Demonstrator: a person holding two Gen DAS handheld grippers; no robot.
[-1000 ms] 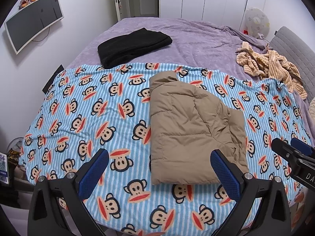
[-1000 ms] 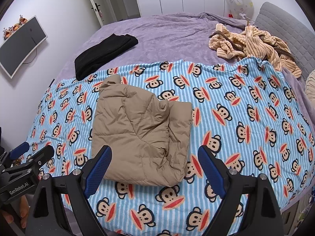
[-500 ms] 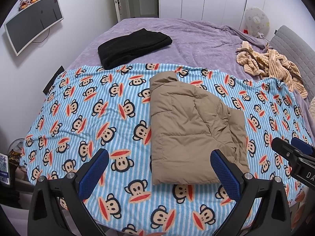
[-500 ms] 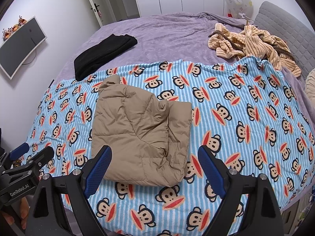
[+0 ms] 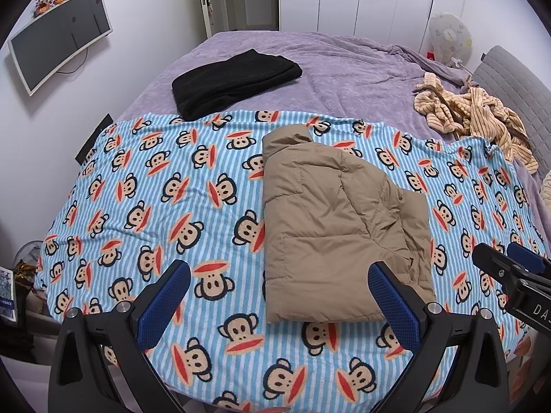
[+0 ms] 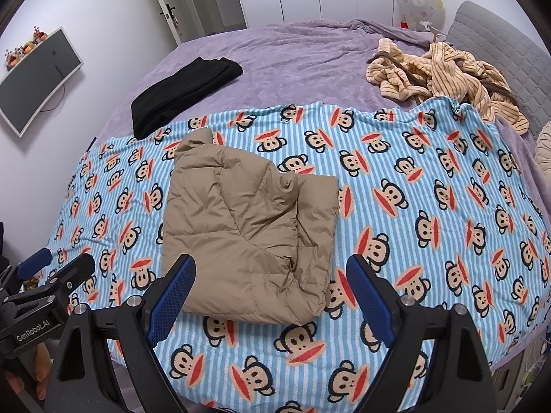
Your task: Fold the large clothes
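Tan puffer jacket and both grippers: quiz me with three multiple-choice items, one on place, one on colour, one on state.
1. Where does the tan puffer jacket lie?
A. on the monkey-print blanket
B. on the bare purple bedspread
C. on the floor

2. What colour is the folded garment at the far edge of the blanket?
A. white
B. black
C. red

3. How do the left gripper and right gripper stand?
A. both shut on the jacket
B. one open, one shut
C. both open, holding nothing

Answers: 1 A, monkey print surrounds the jacket on all sides; 2 B, it reads black in both views; 3 C, each pair of blue pads stands wide apart, with nothing between them.
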